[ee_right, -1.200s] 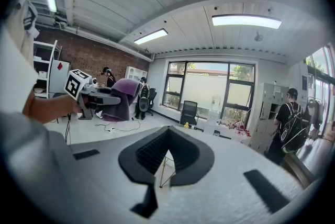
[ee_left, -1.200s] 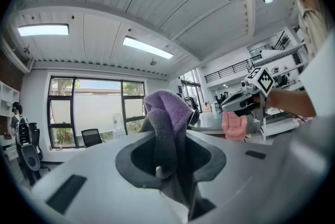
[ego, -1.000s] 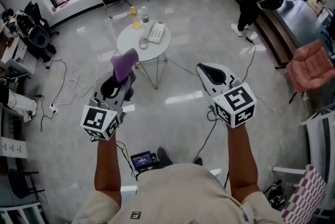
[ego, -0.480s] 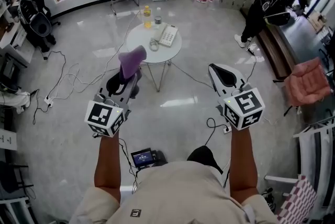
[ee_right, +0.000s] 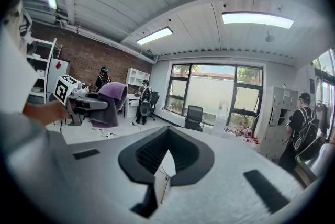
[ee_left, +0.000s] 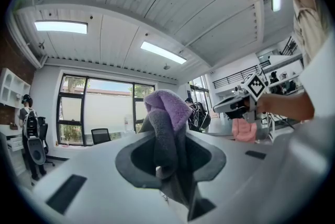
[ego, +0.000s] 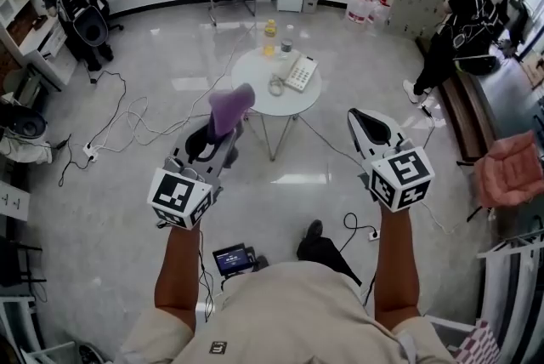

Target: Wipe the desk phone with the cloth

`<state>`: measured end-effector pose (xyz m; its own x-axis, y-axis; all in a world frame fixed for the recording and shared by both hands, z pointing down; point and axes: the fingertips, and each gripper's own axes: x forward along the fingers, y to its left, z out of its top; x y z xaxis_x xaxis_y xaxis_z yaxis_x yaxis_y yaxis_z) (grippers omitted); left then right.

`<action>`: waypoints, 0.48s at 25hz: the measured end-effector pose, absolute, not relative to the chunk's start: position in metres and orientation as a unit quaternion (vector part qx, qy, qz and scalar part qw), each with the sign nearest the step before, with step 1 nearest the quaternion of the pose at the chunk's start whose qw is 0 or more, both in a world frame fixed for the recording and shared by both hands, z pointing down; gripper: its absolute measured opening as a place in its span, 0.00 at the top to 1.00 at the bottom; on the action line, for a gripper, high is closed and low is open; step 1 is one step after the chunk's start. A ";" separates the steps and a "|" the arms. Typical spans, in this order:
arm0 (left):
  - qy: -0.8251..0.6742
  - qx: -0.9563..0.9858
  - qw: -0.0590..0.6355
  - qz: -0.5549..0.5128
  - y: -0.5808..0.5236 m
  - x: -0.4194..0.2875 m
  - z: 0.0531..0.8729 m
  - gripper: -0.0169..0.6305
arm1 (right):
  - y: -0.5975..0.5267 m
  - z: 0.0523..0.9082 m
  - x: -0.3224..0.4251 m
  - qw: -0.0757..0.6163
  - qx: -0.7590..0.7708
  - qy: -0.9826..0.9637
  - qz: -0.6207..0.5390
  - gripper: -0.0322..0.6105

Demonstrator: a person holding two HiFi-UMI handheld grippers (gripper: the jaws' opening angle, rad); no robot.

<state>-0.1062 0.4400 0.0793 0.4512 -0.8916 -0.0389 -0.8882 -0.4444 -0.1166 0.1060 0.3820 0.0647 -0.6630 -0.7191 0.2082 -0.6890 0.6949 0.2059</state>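
Wiping: not yet begun. Left claw (ego: pixel 223 129) is clamping the purple cloth (ego: pixel 231 105), carrying it in mid-air. Right claw (ego: pixel 364 119) is sitting closed, empty. Phone (ego: pixel 299 72) is lying untouched on the round tabletop (ego: pixel 253 88), well apart from both.

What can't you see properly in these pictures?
Head view: the white desk phone on the round white table is too small to show buttons or dirt.
Head view: the little object beside the phone is too small to name.
Left gripper view: the lower end of the purple fleece cloth is hidden between the shut jaws of the left gripper.
Both gripper views: the phone is out of frame.
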 end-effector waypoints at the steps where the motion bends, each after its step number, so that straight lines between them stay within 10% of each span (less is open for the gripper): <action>1: 0.529 -0.847 0.061 -0.017 0.436 -0.110 0.080 0.83 | 0.374 0.066 0.103 0.134 0.383 -0.912 -0.054 0.96; 12: 0.576 -0.814 0.047 -0.058 0.342 -0.098 0.094 0.83 | 0.247 0.090 0.107 0.119 0.327 -0.937 -0.030 0.96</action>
